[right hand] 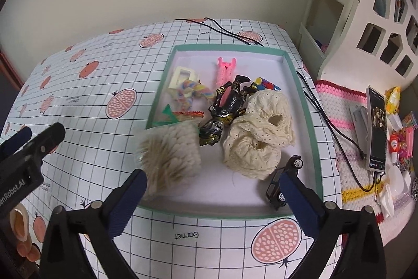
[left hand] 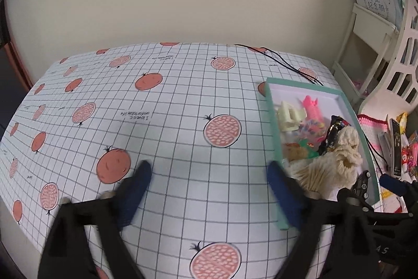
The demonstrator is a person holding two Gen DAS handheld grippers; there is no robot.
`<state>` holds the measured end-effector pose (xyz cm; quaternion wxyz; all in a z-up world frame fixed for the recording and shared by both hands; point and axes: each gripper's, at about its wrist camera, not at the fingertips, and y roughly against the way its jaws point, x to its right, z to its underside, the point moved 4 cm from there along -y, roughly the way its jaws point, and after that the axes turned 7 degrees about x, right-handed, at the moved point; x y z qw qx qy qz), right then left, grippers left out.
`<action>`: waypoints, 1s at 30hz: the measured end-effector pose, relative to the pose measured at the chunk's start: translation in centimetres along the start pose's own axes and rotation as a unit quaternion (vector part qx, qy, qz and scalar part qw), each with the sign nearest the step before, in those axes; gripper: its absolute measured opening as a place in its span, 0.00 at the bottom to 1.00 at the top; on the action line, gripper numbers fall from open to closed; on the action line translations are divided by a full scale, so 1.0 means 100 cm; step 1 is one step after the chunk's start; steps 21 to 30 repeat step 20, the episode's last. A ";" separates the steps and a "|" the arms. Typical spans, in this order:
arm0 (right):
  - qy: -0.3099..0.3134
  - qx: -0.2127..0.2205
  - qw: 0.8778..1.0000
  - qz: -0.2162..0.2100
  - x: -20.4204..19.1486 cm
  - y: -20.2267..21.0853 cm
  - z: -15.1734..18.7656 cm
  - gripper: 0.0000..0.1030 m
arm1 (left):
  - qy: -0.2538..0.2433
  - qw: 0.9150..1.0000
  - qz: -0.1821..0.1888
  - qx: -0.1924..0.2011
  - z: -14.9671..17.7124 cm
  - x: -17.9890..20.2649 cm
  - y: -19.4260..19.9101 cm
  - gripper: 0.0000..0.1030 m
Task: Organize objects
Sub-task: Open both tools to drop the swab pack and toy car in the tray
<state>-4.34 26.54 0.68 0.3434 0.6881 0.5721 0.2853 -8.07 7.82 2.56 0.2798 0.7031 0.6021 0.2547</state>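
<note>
- My right gripper (right hand: 211, 182) is spread wide and holds nothing; the green-rimmed tray (right hand: 311, 122) of small objects lies just ahead.
- "Garnet" (right hand: 186, 235) is printed on the tablecloth (right hand: 86, 96) between my fingers.
- My left gripper (left hand: 209, 169) is spread, empty; the tray is at its right.

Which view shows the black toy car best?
The right wrist view: the black toy car lies in the tray's near right corner, one finger overlapping it. The left wrist view shows only a dark sliver.
</note>
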 end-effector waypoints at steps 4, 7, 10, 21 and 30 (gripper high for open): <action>0.001 0.003 1.000 0.000 -0.004 0.008 0.005 1.00 | 0.006 1.000 0.005 -0.007 0.006 -0.007 0.008 0.89; 0.004 0.008 1.000 0.002 -0.006 0.015 0.009 1.00 | 0.014 1.000 0.012 -0.009 0.012 -0.011 0.016 0.89; 0.002 0.012 1.000 0.002 -0.007 0.024 0.013 1.00 | 0.015 1.000 0.012 -0.007 0.016 -0.014 0.023 0.89; 0.006 0.024 1.000 0.004 -0.008 0.043 0.022 1.00 | 0.047 0.999 0.028 0.003 0.021 -0.030 0.042 0.89; 0.006 0.024 1.000 0.004 -0.008 0.043 0.022 1.00 | 0.047 0.999 0.028 0.003 0.021 -0.030 0.042 0.89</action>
